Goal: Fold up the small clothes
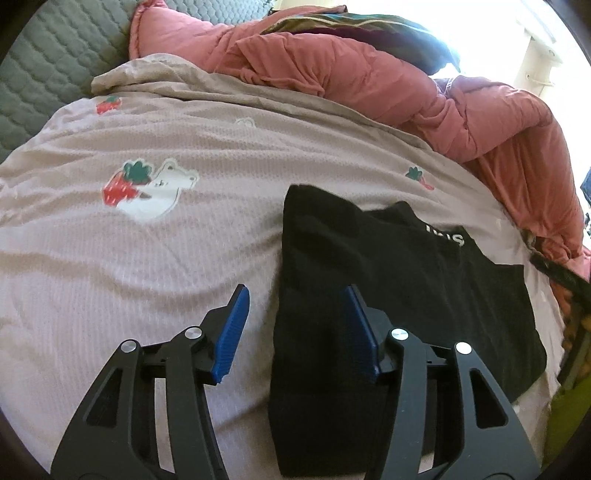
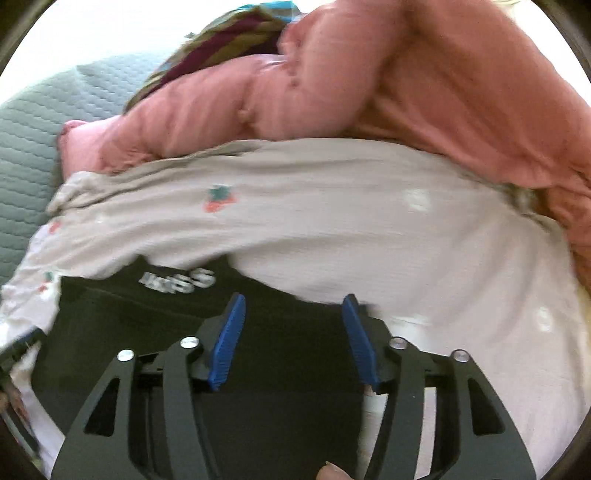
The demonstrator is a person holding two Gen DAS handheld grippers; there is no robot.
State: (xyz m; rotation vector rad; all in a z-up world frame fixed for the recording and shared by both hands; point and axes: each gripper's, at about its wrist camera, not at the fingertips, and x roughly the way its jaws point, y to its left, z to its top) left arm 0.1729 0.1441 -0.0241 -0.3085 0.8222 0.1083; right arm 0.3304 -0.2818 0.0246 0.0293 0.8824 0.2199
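Note:
A black garment (image 1: 406, 266) with white lettering (image 1: 445, 236) lies partly folded on a pale pink bed sheet (image 1: 147, 258). My left gripper (image 1: 295, 290) stands open above the garment's left edge. One blue pad (image 1: 232, 332) is over the sheet and the other over the black cloth, and neither presses on anything. In the blurred right wrist view, my right gripper (image 2: 293, 298) is open over the same black garment (image 2: 129, 314), near its right edge. The lettering (image 2: 181, 280) sits just beyond the gripper's left finger. Nothing is pinched in either gripper.
A bunched pink quilt (image 1: 369, 74) (image 2: 369, 92) lies along the far side of the sheet (image 2: 406, 258), with striped fabric (image 1: 369, 26) behind it. A grey quilted surface (image 1: 48, 74) is at the far left. A person's fingertip (image 2: 332, 472) shows at the bottom of the right wrist view.

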